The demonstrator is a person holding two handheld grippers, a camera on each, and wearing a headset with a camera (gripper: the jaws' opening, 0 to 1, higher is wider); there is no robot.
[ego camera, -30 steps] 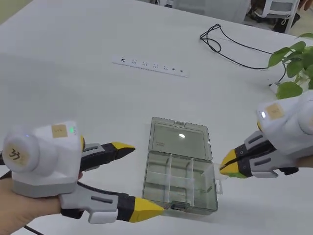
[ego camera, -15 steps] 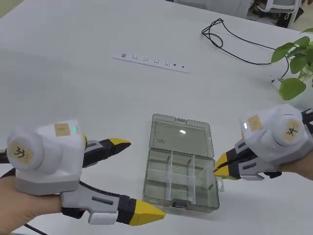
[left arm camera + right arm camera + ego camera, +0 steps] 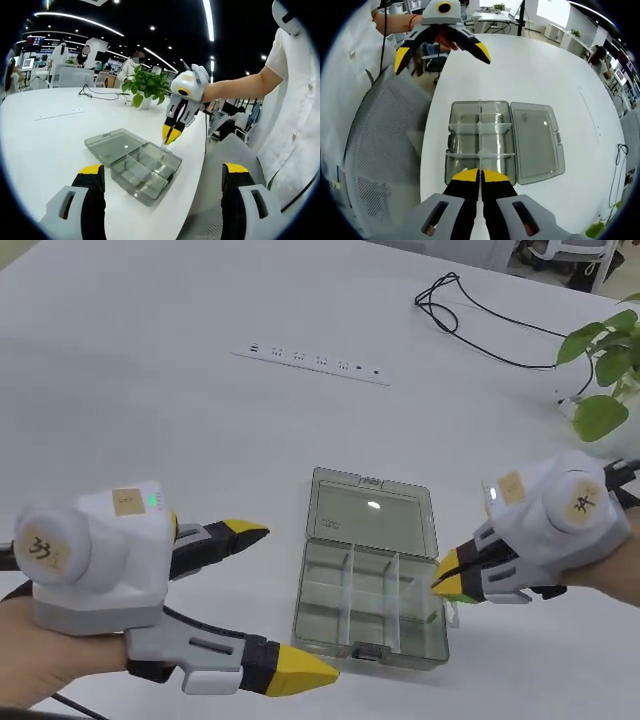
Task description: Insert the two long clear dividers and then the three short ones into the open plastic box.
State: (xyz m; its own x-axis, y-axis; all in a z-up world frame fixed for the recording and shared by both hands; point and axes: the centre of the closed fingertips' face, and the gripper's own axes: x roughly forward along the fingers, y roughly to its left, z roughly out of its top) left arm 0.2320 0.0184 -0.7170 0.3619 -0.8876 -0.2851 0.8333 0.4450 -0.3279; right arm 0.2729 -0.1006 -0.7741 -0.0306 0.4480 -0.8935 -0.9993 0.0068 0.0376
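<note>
The open clear plastic box (image 3: 300, 625) lies on the white table with its lid (image 3: 370, 515) flat behind it and clear dividers standing inside. My right gripper (image 3: 443, 580) hovers at the box's right edge, shut on a short clear divider (image 3: 452, 614) that hangs below the tips. In the right gripper view that gripper (image 3: 480, 175) points over the near wall of the box (image 3: 451, 142). My left gripper (image 3: 283, 602) stands open left of the box, holding nothing. The left gripper view looks between its own jaws (image 3: 162, 170) at the box (image 3: 116, 150) and the right gripper (image 3: 169, 137).
A white power strip (image 3: 315, 362) lies further back on the table. A black cable (image 3: 480, 325) and a green plant (image 3: 605, 380) are at the far right. The table's edge runs close to the box, with a mesh chair (image 3: 380, 150) beside it.
My right gripper has come a little left and down with the divider, closer to the box's right wall. The left gripper has hardly moved.
</note>
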